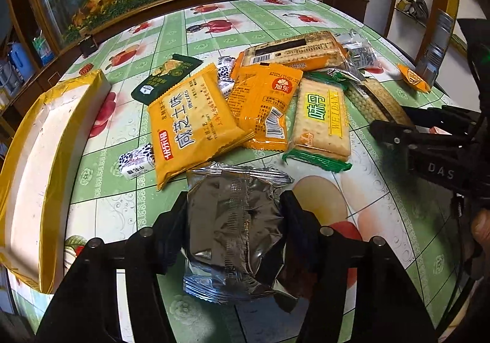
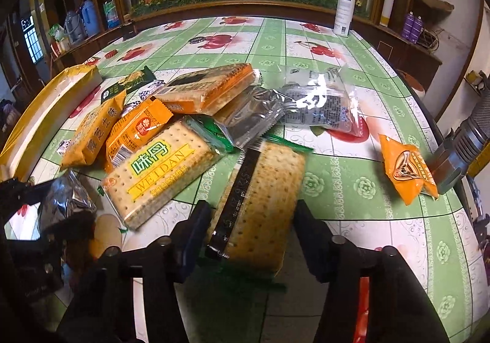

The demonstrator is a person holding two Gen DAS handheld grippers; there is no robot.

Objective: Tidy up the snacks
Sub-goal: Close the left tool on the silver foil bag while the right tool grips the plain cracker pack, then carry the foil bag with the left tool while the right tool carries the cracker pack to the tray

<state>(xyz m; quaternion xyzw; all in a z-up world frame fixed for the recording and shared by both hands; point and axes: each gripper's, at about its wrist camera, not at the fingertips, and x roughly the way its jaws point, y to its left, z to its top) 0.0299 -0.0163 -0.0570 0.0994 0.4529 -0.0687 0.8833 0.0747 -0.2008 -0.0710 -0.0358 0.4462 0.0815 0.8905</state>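
A heap of snack packets lies on the green flowered tablecloth [image 1: 128, 214]. My left gripper [image 1: 234, 211] is shut on a silver foil packet [image 1: 235, 220], held just above the cloth in front of the heap. My right gripper [image 2: 251, 220] has its jaws around a green-edged cracker packet [image 2: 266, 199] turned label down; the fingers [image 2: 196, 220] touch or nearly touch its sides. That gripper also shows in the left wrist view [image 1: 395, 131]. The heap holds a yellow cracker packet [image 1: 193, 122], an orange packet [image 1: 263, 104] and a WEIDAN cracker packet [image 1: 321, 119].
An open box with yellow tape [image 1: 46, 159] stands at the table's left edge. A small orange packet [image 2: 407, 168] lies at the right beside a metal flashlight [image 2: 465, 144]. A white spray bottle [image 2: 344, 12] stands at the far edge. A clear grey packet [image 2: 321, 104] lies behind the heap.
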